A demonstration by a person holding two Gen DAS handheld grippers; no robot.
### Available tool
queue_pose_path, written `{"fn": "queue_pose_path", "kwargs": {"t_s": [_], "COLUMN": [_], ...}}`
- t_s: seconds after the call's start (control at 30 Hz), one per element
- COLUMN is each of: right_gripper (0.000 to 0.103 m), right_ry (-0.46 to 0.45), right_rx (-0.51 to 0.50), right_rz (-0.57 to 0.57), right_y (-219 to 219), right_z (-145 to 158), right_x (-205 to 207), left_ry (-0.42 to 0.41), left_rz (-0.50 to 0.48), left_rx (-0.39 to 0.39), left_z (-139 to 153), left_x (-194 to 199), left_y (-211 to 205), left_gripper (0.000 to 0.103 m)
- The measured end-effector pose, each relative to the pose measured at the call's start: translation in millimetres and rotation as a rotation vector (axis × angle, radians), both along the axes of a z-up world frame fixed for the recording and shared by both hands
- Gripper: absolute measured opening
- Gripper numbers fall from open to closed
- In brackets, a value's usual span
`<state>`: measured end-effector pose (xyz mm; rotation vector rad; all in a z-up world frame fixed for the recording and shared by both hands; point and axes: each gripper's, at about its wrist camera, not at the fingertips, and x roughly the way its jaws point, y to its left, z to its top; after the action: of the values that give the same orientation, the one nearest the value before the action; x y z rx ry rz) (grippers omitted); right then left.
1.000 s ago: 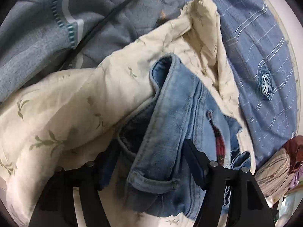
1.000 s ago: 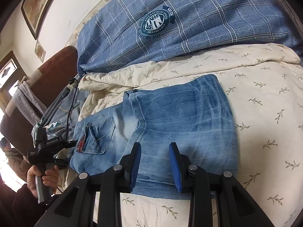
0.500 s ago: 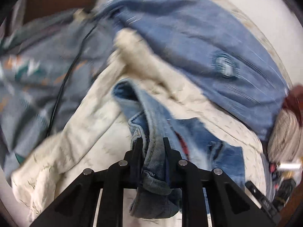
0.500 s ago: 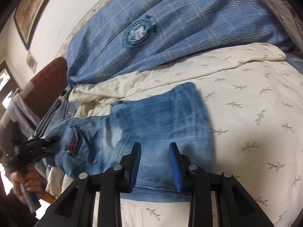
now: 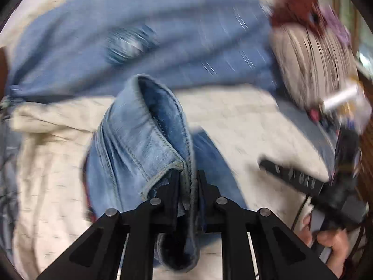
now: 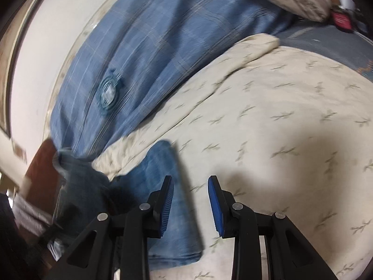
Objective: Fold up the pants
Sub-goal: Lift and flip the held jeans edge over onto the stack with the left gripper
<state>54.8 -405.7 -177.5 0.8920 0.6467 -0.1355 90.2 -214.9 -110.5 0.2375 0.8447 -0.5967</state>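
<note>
The left gripper (image 5: 187,177) is clamped on a bunched fold of the jeans (image 5: 139,144); the denim waistband edge is pinched between its black fingers (image 5: 167,186), and the cloth is lifted off the bed w/ a rounded loop of seam standing up in front of the jaws. A tail of denim hangs down between the finger arms toward the bottom of the left wrist view. The rest of the jeans is seen lying on the cream leaf-print bedspread (image 5: 233,121), just behind the held fold.

In the right wrist view the right gripper (image 6: 190,206) is held w/ its jaws apart, blue pads (image 6: 214,207) facing each other and nothing between them. Its left finger overlaps the edge of the flat part of the jeans (image 6: 172,221); whether contact is made can't be told. The bedspread (image 6: 291,140) is seen under the right finger.

A blue plaid blanket w/ a round badge (image 5: 130,46) is spread along the far side of the bed, touching the bedspread. At the right of the left wrist view, the right gripper's black body (image 5: 303,182) and the hand (image 5: 331,240) gripping its handle are seen. Both views are motion-blurred.
</note>
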Motion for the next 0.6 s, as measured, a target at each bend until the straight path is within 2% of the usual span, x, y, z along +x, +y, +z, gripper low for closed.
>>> {"fn": "queue_pose_path", "kwargs": {"t_s": [0.07, 0.13, 0.2, 0.23, 0.27, 0.3, 0.33, 0.4, 0.47, 0.5, 0.6], "right_gripper": [0.033, 0.033, 0.033, 0.033, 0.033, 0.033, 0.033, 0.035, 0.035, 0.035, 0.035], "right_ry": [-0.001, 0.002, 0.001, -0.002, -0.006, -0.01, -0.017, -0.042, -0.084, -0.127, -0.238], "right_rx": [0.011, 0.008, -0.002, -0.007, -0.012, -0.014, -0.013, -0.015, -0.045, -0.073, -0.163], "right_rz": [-0.026, -0.041, -0.051, -0.054, -0.059, -0.065, -0.071, -0.066, -0.036, 0.002, 0.137], "right_y": [-9, -17, -23, -25, -26, -27, -27, -23, -12, -2, 34], "right_z": [-1, -1, -1, 0, 1, 2, 3, 7, 17, 24, 48], "right_x": [-4, -9, -12, -13, -13, -14, -15, -16, -16, -14, -12], "left_ry": [0.025, 0.043, 0.077, 0.062, 0.031, -0.024, -0.059, -0.117, -0.132, -0.139, -0.086], "left_rz": [-0.043, -0.079, -0.146, -0.164, -0.172, -0.168, -0.152, -0.084, 0.001, 0.068, 0.194], "left_rx": [0.061, 0.038, -0.047, -0.066, -0.082, -0.113, -0.132, -0.156, -0.11, -0.06, 0.048], "left_z": [-24, -27, -12, -2, 10, 29, 39, 61, 66, 63, 35], "left_x": [-9, -15, -22, -24, -27, -30, -30, -25, -11, 0, 19], "left_y": [-25, -29, -21, -18, -12, 1, 10, 38, 60, 75, 107], "left_gripper": [0.016, 0.019, 0.019, 0.022, 0.027, 0.04, 0.055, 0.065, 0.065, 0.065, 0.065]}}
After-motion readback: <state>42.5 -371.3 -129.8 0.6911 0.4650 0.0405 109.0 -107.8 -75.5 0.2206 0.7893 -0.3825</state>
